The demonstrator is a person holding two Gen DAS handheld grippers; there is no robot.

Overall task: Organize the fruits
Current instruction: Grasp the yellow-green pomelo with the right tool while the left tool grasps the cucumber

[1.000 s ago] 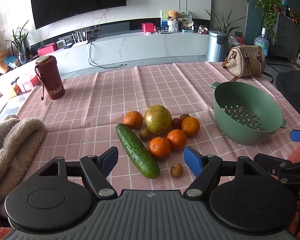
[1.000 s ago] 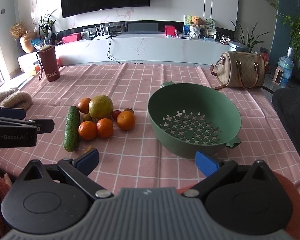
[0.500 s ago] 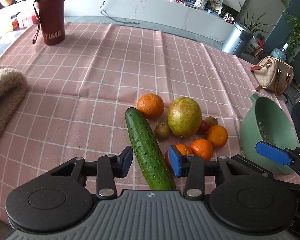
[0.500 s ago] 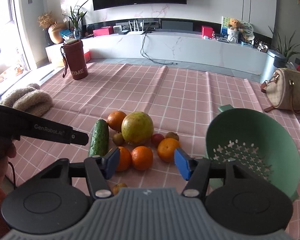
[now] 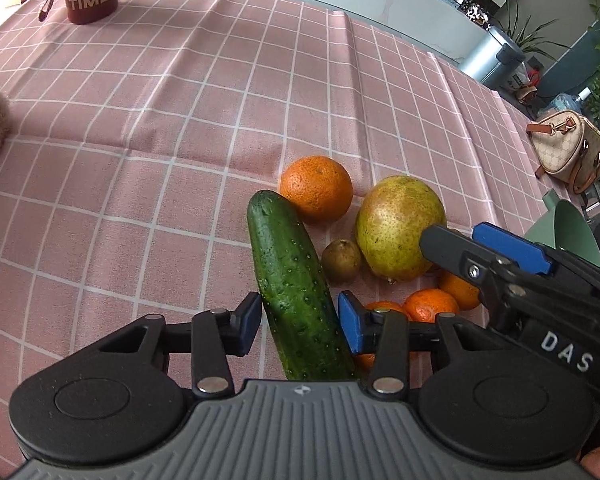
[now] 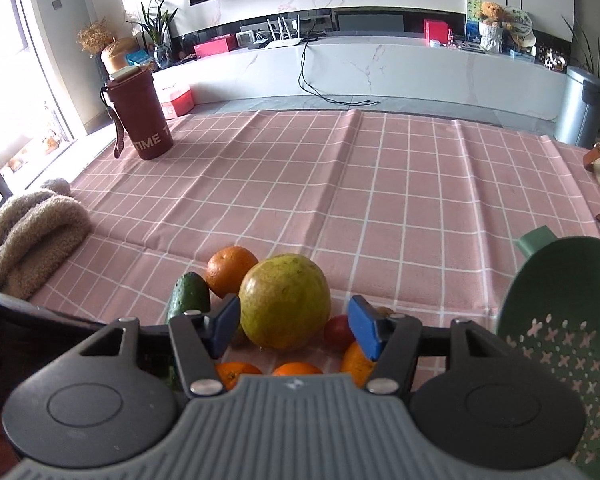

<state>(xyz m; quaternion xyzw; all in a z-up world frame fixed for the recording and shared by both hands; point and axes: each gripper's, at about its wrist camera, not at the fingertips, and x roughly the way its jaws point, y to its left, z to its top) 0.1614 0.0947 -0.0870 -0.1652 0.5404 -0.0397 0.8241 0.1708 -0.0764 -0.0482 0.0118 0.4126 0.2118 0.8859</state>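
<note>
A green cucumber [image 5: 296,292] lies on the pink checked cloth between the blue pads of my left gripper [image 5: 298,326], which is open with the pads close beside it. A large yellow-green fruit [image 6: 285,307] sits between the pads of my right gripper [image 6: 296,330], open around it with gaps on both sides. Oranges [image 5: 317,188] and small brown and red fruits cluster around them. The right gripper also shows in the left wrist view [image 5: 508,252]. The green colander [image 6: 560,344] stands at the right.
A dark red "TIME" tumbler [image 6: 138,120] stands at the far left of the table. A beige fuzzy cloth [image 6: 28,236] lies at the left edge. A patterned handbag [image 5: 568,152] sits at the far right.
Both grippers have moved forward and down to the fruit pile. The left now straddles the cucumber and the right straddles the large fruit. Both have narrowed their opening.
</note>
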